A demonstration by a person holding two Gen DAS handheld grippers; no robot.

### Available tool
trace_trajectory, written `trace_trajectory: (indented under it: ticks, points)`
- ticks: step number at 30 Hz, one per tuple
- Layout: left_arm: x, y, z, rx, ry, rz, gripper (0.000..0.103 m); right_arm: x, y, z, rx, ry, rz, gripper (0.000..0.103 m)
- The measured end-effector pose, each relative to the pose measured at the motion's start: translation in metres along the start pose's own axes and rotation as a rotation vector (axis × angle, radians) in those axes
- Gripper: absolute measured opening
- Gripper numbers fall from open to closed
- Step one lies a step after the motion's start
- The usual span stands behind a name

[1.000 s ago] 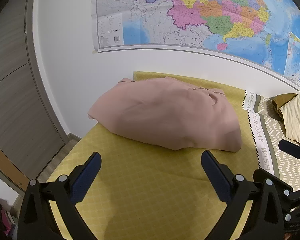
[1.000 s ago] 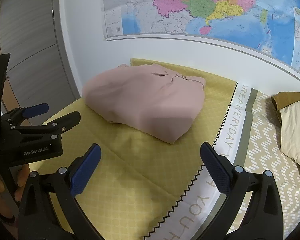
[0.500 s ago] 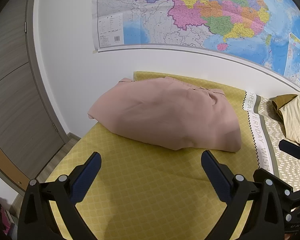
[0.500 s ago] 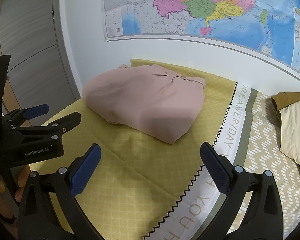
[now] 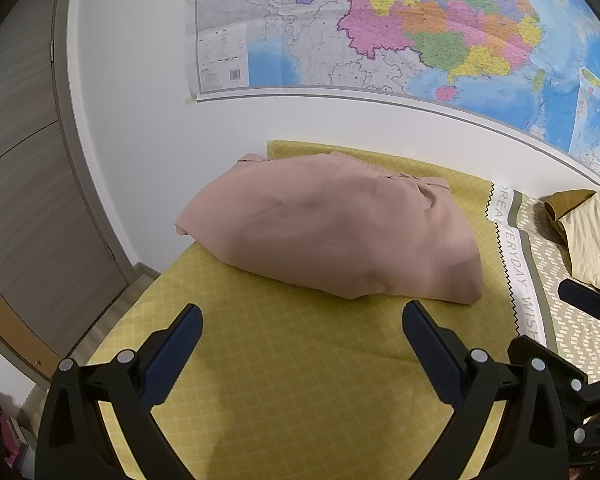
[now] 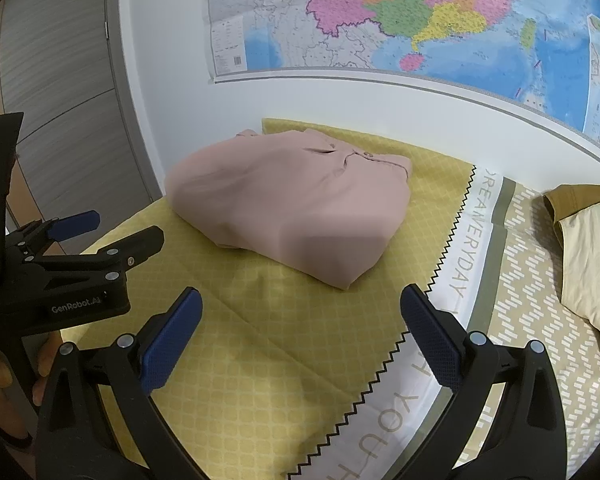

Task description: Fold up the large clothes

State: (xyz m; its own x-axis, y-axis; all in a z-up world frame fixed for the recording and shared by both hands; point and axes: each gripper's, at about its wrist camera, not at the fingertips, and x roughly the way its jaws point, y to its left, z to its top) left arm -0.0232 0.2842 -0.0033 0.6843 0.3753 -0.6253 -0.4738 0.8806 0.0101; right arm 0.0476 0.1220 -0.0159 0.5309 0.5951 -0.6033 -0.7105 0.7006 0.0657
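A dusty-pink garment (image 5: 332,228) (image 6: 292,204) lies folded into a thick bundle on the yellow patterned bedspread (image 5: 300,380) (image 6: 260,340), near the wall. My left gripper (image 5: 300,344) hovers open a short way in front of the bundle, nothing between its blue pads. My right gripper (image 6: 300,332) is open too, empty, set back from the bundle's near right corner. In the right wrist view the left gripper (image 6: 112,236) shows from the side at the left, open, held by a hand (image 6: 4,376).
A large map (image 5: 400,28) hangs on the white wall behind the bed. A grey wardrobe door (image 5: 24,160) stands at the left, past the bed's edge. A cream and mustard cloth (image 6: 588,248) lies at the right on a patterned bedspread section (image 6: 540,340).
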Motion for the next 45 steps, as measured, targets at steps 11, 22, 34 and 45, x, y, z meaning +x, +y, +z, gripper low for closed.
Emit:
trace_trajectory:
  ticks: [11,22,34,45]
  points:
    - [-0.0012,-0.0007,-0.0006,-0.003,0.004,0.002,0.097,0.0004,0.0009,0.0006,-0.004,-0.003,0.005,0.098]
    - [-0.0015,0.0005,-0.0007,-0.009,0.008,0.002,0.097,-0.0004,0.0004,0.0014,-0.003,-0.006,0.008,0.098]
    - [-0.0050,0.0000,-0.0028,-0.008,0.005,0.012,0.097,-0.0015,0.0012,0.0008,-0.006,0.001,0.018,0.098]
    - [-0.0053,-0.0037,-0.0060,-0.012,0.013,-0.003,0.097,-0.0065,0.0023,-0.0024,-0.010,-0.006,0.011,0.098]
